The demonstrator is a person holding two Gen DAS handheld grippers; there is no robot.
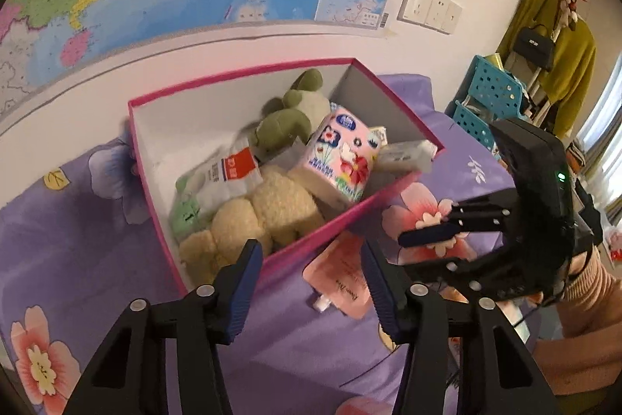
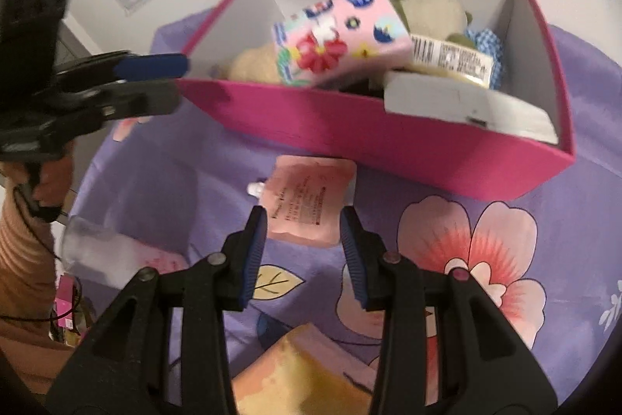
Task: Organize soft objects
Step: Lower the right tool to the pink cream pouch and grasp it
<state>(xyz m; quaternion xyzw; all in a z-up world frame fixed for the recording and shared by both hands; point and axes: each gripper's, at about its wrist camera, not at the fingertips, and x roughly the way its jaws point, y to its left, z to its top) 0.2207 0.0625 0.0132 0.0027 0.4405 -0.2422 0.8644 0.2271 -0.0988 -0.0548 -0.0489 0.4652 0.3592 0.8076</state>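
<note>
Right gripper (image 2: 303,251) nearest, jaws parted and empty, poised just short of the pink spouted pouch (image 2: 309,199) lying flat on the purple floral bedsheet (image 2: 583,220), close beside the near wall of the magenta box (image 2: 350,127). Left gripper (image 1: 307,275) likewise parted, gripping nothing, hanging over that same wall. Beyond, packed in the box: cream plush (image 1: 272,209), pink tissue pack (image 1: 342,158), green-eared plush (image 1: 295,111). Pouch probably light, floppy, slick-skinned; best pinched across the flat body near an edge, clear of the white spout (image 2: 256,188)
</note>
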